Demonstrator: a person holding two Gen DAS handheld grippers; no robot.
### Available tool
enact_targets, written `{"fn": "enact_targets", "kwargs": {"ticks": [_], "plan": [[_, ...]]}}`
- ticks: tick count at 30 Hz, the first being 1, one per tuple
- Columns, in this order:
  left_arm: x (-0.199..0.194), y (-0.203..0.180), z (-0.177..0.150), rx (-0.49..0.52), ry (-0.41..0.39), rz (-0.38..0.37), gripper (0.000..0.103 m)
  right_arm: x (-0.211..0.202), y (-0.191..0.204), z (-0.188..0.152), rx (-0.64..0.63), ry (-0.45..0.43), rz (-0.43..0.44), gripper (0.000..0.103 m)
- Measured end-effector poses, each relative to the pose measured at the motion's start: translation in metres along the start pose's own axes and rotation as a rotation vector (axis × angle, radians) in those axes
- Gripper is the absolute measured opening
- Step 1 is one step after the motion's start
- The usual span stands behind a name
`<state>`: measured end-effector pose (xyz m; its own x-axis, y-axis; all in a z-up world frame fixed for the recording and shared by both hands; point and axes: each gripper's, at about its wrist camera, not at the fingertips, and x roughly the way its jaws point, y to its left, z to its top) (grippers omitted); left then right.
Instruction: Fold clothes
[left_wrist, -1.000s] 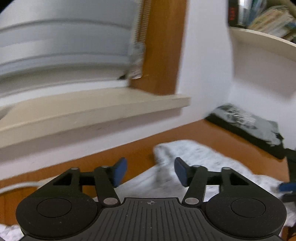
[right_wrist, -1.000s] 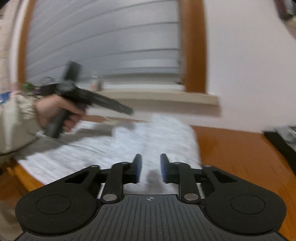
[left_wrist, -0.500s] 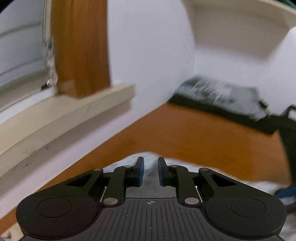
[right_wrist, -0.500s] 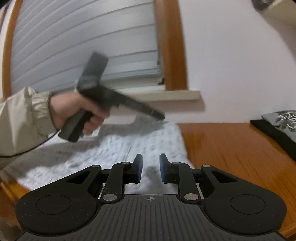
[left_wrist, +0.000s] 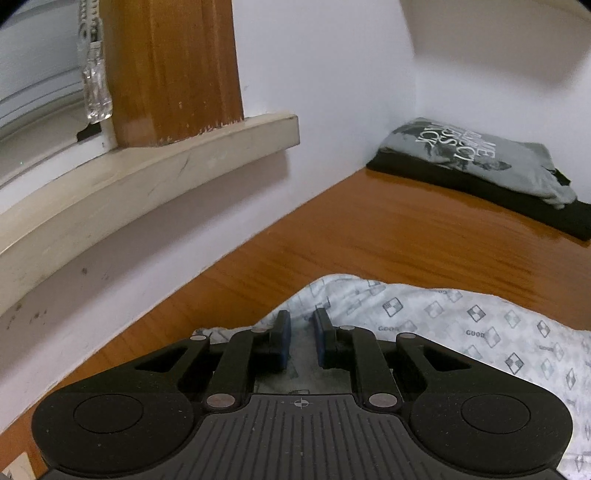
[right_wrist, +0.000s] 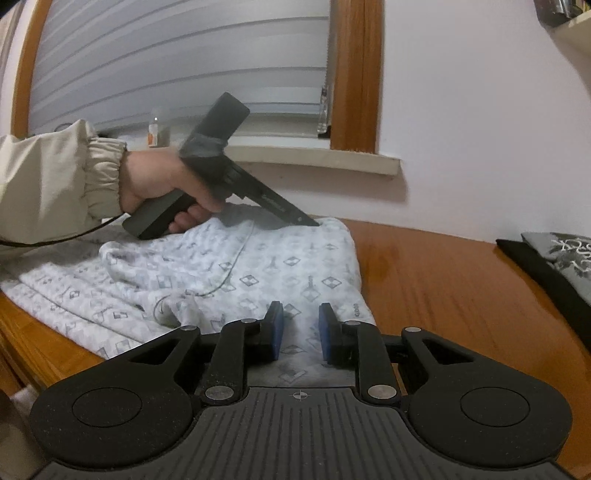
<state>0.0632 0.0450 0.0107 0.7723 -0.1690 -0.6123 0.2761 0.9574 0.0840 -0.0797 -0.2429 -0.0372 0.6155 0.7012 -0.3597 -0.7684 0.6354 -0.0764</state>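
A white garment (right_wrist: 229, 266) with small grey diamond prints lies rumpled on the wooden table (right_wrist: 424, 266). In the left wrist view my left gripper (left_wrist: 302, 332) is shut on the garment's (left_wrist: 461, 325) far edge near the wall, with cloth pinched between the blue pads. The right wrist view shows that same gripper (right_wrist: 308, 221) held by a hand (right_wrist: 155, 177) in a beige sleeve, its tip pressed into the cloth. My right gripper (right_wrist: 300, 325) sits at the garment's near right edge, jaws narrowly apart with fabric between them.
A folded grey printed shirt (left_wrist: 476, 155) lies on a black one in the table's far right corner. A beige window sill (left_wrist: 147, 173) juts from the white wall over the table's back edge, with a small bottle (right_wrist: 154, 131) on it. Bare wood (left_wrist: 388, 229) lies between garment and stack.
One second ago my left gripper was open above the cloth; it has since shut on the garment's far edge and swung right. The right gripper stays at the near edge.
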Motion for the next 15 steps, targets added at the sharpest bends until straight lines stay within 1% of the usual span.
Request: {"fn": "enact_targets", "kwargs": {"ticks": [4, 11, 13, 15], "plan": [[0.018, -0.007, 0.013, -0.006, -0.004, 0.006, 0.017, 0.002, -0.023, 0.000, -0.005, 0.013, -0.024, 0.021], [0.062, -0.038, 0.046, -0.002, -0.011, 0.026, 0.016, 0.008, -0.077, 0.000, 0.030, 0.043, -0.057, 0.021], [0.063, -0.036, 0.050, -0.031, -0.013, 0.009, 0.016, 0.009, -0.093, 0.000, 0.061, 0.054, -0.052, 0.021], [0.055, -0.026, 0.051, -0.084, -0.010, -0.034, 0.016, 0.007, -0.107, 0.002, 0.134, 0.074, -0.014, 0.021]]}}
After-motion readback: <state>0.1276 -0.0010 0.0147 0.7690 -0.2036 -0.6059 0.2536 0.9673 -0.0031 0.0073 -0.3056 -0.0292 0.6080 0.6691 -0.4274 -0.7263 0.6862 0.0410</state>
